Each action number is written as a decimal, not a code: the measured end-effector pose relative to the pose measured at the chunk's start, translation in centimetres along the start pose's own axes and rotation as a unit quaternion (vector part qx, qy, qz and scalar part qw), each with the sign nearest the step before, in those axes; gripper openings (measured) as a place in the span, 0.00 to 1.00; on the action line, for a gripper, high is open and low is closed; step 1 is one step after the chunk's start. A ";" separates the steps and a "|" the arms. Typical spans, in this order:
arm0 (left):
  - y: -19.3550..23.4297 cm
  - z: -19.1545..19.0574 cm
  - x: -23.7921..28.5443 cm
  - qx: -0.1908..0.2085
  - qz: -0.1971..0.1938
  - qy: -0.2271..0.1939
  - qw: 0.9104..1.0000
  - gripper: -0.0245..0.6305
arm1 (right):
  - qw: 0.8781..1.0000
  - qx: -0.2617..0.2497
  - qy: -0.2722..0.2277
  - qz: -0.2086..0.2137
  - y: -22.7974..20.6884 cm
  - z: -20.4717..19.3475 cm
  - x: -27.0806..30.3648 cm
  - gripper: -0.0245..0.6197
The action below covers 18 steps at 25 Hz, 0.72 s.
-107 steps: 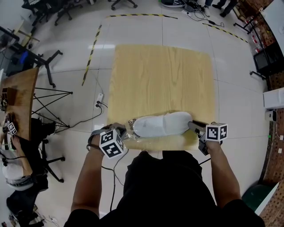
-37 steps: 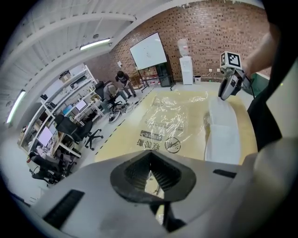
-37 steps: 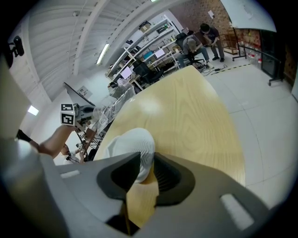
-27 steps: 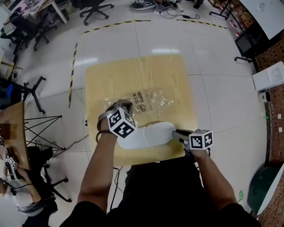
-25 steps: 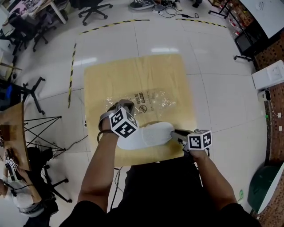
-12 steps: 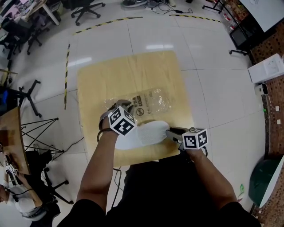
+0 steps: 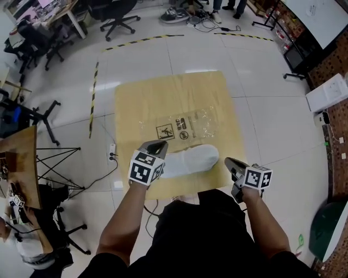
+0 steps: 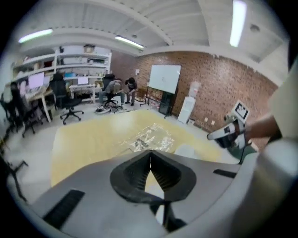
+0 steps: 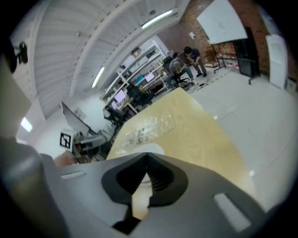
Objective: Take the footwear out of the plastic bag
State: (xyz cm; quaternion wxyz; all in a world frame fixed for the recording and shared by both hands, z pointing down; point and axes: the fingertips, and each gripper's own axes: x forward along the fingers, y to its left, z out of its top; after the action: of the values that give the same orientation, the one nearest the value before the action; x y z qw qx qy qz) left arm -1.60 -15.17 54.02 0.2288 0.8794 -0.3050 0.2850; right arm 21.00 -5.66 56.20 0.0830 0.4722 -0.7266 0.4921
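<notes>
A white shoe (image 7: 190, 160) lies on its own on the wooden table (image 7: 163, 98), close to the near edge. The clear plastic bag (image 7: 185, 126) lies flat and empty just beyond it. My left gripper (image 7: 156, 146) hovers at the shoe's left end, jaws shut on nothing. My right gripper (image 7: 228, 162) is off the shoe's right end, past the table corner, also shut and empty. The left gripper view shows its shut jaws (image 8: 150, 153), the bag (image 8: 151, 137) and the shoe (image 8: 186, 149). The right gripper view shows its shut jaws (image 9: 148, 155), the bag (image 9: 149, 126) and the shoe (image 9: 148, 149).
The table stands on a white tiled floor. A power strip with cable (image 7: 111, 152) lies left of it. Office chairs (image 7: 117, 13) stand at the back, a black frame stand (image 7: 60, 157) at the left, and striped floor tape (image 7: 93, 92) runs nearby.
The left gripper has left the bag and the right gripper the shoe's end. Both have drawn back toward me and closed empty. Shoe and bag stay on the table.
</notes>
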 end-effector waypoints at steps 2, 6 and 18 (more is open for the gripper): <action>-2.2 -1.1 -2.4 -0.098 -0.041 -0.037 0.994 0.05 | 0.994 0.074 -0.054 0.056 2.6 0.1 -1.1 0.04; -7.5 -4.1 -5.9 -0.219 -0.090 -0.057 0.970 0.05 | 0.979 0.111 -0.089 0.147 8.4 -1.0 -2.4 0.04; -20.0 -8.7 -13.8 -0.271 -0.053 -0.100 0.956 0.05 | 0.970 -0.095 -0.014 0.221 18.3 -7.3 -13.0 0.04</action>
State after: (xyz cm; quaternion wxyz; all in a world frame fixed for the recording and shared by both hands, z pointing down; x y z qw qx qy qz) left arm -0.36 9.63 47.00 0.4417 0.8231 -0.3455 0.0895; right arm 11.48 9.25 40.60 0.0064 0.2967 -0.8576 0.4199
